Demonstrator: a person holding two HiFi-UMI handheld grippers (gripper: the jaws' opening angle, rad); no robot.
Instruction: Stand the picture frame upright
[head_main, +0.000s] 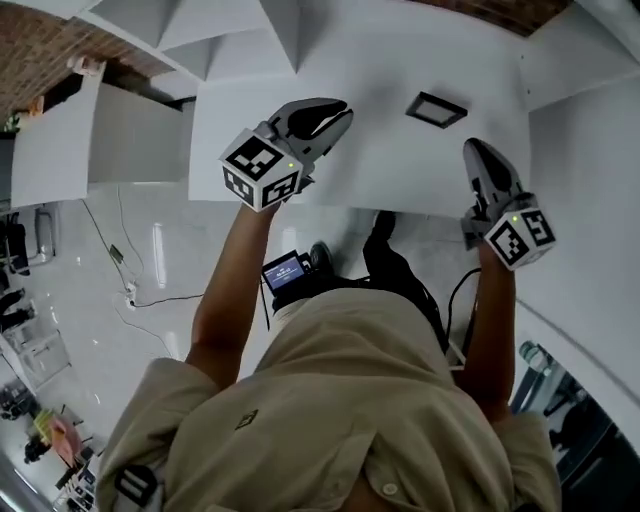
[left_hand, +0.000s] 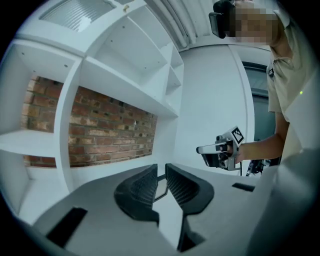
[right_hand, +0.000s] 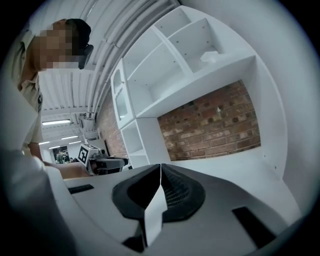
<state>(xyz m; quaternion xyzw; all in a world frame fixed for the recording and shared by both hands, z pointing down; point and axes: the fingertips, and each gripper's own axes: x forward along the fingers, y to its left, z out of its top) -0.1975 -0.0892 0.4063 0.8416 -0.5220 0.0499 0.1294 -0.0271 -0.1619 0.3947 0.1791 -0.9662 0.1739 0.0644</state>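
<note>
A small dark picture frame (head_main: 436, 109) lies flat on the white table (head_main: 380, 170), toward the far right. My left gripper (head_main: 338, 113) hovers over the table to the left of the frame, apart from it. Its jaws stand slightly apart with nothing between them, and the frame's outline (left_hand: 159, 187) shows through the gap. My right gripper (head_main: 474, 150) hangs just in front and to the right of the frame, not touching it. In the right gripper view its jaws (right_hand: 160, 167) meet, shut and empty. Each gripper appears in the other's view: the right gripper (left_hand: 220, 152) and the left gripper (right_hand: 102, 162).
White open shelves (left_hand: 125, 75) and a brick wall (right_hand: 215, 125) rise behind the table. A white side panel (head_main: 590, 200) borders the table on the right. Cables (head_main: 130, 290) lie on the glossy floor at the left, below the table's front edge.
</note>
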